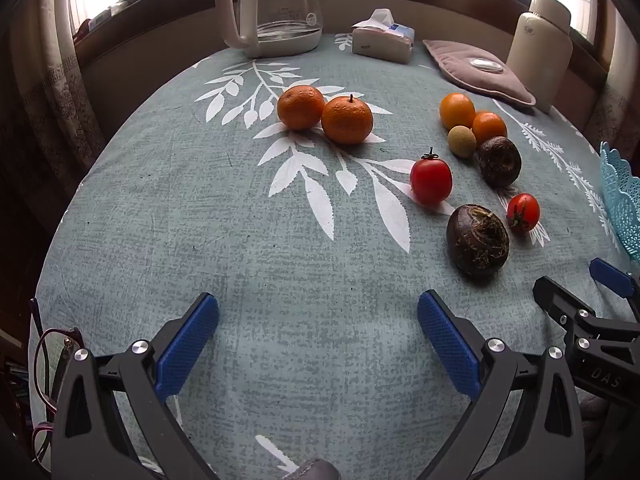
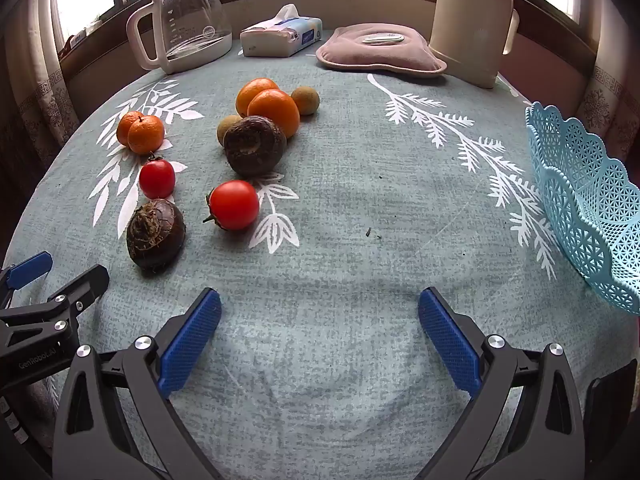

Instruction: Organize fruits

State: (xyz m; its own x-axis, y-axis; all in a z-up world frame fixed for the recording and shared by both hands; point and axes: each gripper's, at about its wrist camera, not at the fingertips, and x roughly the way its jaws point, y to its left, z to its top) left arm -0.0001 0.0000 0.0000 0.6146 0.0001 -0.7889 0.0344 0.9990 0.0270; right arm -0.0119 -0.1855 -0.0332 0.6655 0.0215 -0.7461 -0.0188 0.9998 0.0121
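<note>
Fruits lie on a grey-green leaf-print tablecloth (image 1: pixel 240 208). Two mandarins (image 1: pixel 324 114) sit mid-table. To their right are two smooth oranges (image 1: pixel 472 116), a small tan fruit (image 1: pixel 462 142), two red tomatoes (image 1: pixel 431 181), and two dark brown water chestnuts (image 1: pixel 477 241). The right wrist view shows the same group (image 2: pixel 256 146) at left and a second tan fruit (image 2: pixel 305 100). A light blue lattice basket (image 2: pixel 588 208) stands at the right edge. My left gripper (image 1: pixel 318 340) is open and empty, near the front edge. My right gripper (image 2: pixel 320 338) is open and empty, right of the nearest chestnut (image 2: pixel 156 234).
At the back stand a glass kettle (image 1: pixel 276 8), a tissue pack (image 1: pixel 384 38), a pink cushion-like pad (image 1: pixel 476 70) and a cream thermos (image 1: pixel 540 44). Glasses (image 1: pixel 52 364) lie at the left front edge. Windows run behind the table.
</note>
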